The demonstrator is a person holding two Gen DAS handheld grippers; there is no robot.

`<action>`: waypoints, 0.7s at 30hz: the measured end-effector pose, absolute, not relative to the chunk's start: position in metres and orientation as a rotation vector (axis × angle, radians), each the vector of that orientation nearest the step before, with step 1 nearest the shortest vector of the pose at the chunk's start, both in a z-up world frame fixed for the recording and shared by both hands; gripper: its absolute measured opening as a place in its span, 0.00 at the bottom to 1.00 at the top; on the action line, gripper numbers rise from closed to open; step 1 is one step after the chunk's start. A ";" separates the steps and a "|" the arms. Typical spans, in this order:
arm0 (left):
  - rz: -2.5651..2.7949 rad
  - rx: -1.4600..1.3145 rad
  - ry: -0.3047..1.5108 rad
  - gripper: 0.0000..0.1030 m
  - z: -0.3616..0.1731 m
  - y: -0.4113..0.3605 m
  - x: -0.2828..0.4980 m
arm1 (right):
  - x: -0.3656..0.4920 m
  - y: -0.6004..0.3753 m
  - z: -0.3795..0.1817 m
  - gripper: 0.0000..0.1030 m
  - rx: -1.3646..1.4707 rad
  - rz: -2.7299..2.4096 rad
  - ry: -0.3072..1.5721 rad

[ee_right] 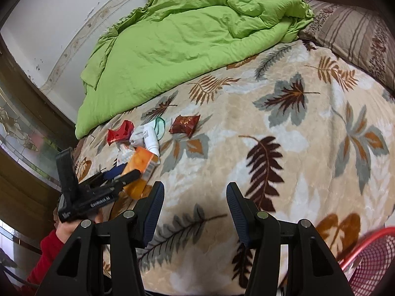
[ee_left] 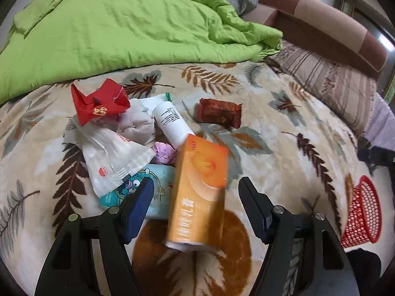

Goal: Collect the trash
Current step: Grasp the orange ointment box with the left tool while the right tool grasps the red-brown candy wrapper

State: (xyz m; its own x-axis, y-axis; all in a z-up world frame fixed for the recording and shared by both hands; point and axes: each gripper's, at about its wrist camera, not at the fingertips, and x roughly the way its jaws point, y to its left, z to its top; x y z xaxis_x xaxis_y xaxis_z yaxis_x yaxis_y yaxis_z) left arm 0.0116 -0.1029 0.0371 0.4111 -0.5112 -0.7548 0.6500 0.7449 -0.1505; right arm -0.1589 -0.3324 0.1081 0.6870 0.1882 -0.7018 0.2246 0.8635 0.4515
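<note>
The left hand-held gripper [ee_left: 195, 192] stands wide open around a tall orange cardboard carton [ee_left: 200, 194], its pads clear of it, above the leaf-patterned bed blanket [ee_left: 284, 153]. The right hand-held gripper [ee_right: 195, 192] hangs open and empty beside a red mesh basket [ee_right: 370, 259].

Fleecy blanket [ee_left: 284, 128]; glossy foil wrapper [ee_left: 219, 115]; perforated plastic basket [ee_left: 363, 212].

Bed under a cream leaf-patterned blanket [ee_right: 246, 113], rumpled green duvet [ee_left: 118, 32] at its far side, striped pillow [ee_left: 328, 83], heap of wrappers and packets [ee_left: 116, 148], white bottle [ee_left: 171, 123], orange carton [ee_left: 200, 192], brown snack packet [ee_left: 219, 112] lying apart, red mesh basket [ee_left: 363, 212]
</note>
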 end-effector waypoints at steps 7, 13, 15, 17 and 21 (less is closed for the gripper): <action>-0.730 0.235 0.895 0.68 0.023 -0.130 0.012 | -0.133 -0.332 0.114 0.55 0.494 -0.008 0.816; -0.761 0.391 0.845 0.62 0.014 -0.156 -0.019 | -0.113 -0.346 0.108 0.55 0.515 -0.029 0.820; -0.747 0.416 0.864 0.44 0.007 -0.161 -0.019 | -0.104 -0.347 0.106 0.55 0.513 -0.024 0.826; -0.731 0.382 0.856 0.43 0.009 -0.158 -0.019 | -0.090 -0.345 0.103 0.55 0.487 -0.006 0.837; -0.695 0.275 0.850 0.43 0.020 -0.143 -0.024 | -0.049 -0.337 0.096 0.55 0.421 0.059 0.864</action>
